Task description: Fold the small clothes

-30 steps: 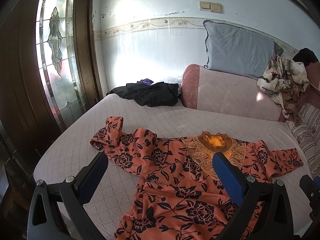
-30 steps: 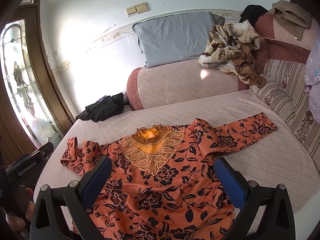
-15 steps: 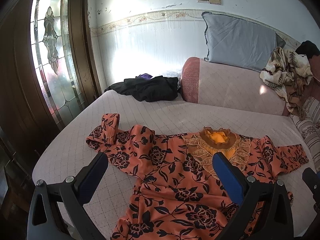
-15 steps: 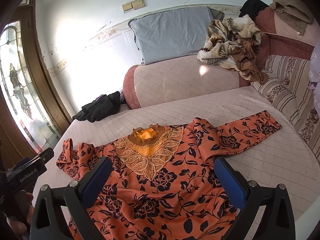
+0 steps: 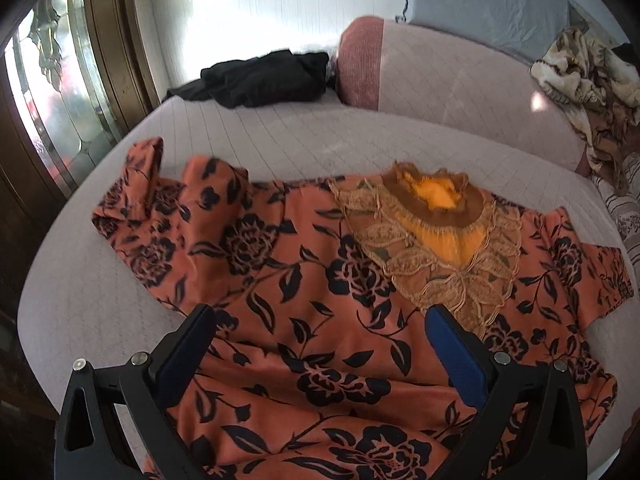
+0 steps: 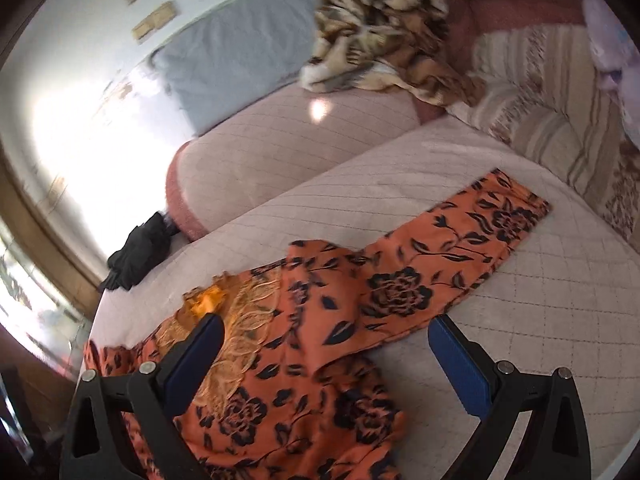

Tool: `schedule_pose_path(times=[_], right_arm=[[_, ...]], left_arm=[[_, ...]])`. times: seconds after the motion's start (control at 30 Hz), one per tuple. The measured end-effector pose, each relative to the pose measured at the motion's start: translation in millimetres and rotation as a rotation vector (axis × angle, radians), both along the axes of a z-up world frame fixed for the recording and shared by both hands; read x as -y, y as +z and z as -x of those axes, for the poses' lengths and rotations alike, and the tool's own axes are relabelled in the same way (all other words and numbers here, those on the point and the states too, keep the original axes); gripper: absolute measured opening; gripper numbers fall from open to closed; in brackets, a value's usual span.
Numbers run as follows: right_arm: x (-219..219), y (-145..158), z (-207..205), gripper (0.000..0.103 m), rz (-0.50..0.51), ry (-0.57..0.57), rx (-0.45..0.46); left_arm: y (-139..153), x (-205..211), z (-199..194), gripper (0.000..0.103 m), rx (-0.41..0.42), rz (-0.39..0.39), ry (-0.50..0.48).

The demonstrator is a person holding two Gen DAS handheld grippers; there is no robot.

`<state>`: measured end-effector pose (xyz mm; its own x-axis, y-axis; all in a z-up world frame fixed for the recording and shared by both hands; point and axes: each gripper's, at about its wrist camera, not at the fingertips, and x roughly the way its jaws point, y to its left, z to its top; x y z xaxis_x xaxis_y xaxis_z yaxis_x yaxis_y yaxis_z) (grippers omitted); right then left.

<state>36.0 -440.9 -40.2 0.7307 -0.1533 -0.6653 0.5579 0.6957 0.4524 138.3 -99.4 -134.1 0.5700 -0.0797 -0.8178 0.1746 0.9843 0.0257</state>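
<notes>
An orange top with black flowers (image 5: 304,280) lies spread face up on the quilted bed (image 5: 280,152). Its lace collar (image 5: 436,240) is yellow inside. The left sleeve (image 5: 140,208) is bunched near the bed's left edge. In the right wrist view the same top (image 6: 320,344) shows its right sleeve (image 6: 460,248) stretched out flat toward the far right. My left gripper (image 5: 320,332) hangs open just above the chest of the top. My right gripper (image 6: 326,344) is open too, above the right shoulder, with nothing between its fingers.
A black garment (image 5: 260,76) lies at the back left by a pink bolster (image 5: 440,76). A grey pillow (image 5: 480,4) and a brown patterned blanket (image 6: 384,28) sit behind. Striped cushions (image 6: 552,92) line the right side. A glazed wooden door (image 5: 52,80) stands left.
Both grippers have moved forward and down toward the top. The right view has tilted and swung toward the right sleeve. Both stay open.
</notes>
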Motion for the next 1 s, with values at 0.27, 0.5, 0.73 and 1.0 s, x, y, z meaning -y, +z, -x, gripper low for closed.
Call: schedule_pose_path(times=[0.27,0.5,0.73,1.0], right_arm=[[167.8,-90.7,49.8,0.102,-0.461,-0.350,0.156],[224.6,-119.7,39.8,0.077,-0.517,-0.464,0.212],[250.1,-123.7,15.2,0.028,-0.349,-0.499,0.095],[218.2,-53.4,-2.9,0.007,-0.254,-0.333,0.250]], left_arm=[[-69.8,18.8,-11.5,0.103,-0.143,-0.094,-0.023],[-75.0,18.8,1.3,0.103,-0.085,-0.070,-0.004],[-74.7,22.8,-3.1,0.103,-0.091,-0.077,0.008],[-54.9,11.9,-24.7,0.103,-0.127,-0.038,0.037]])
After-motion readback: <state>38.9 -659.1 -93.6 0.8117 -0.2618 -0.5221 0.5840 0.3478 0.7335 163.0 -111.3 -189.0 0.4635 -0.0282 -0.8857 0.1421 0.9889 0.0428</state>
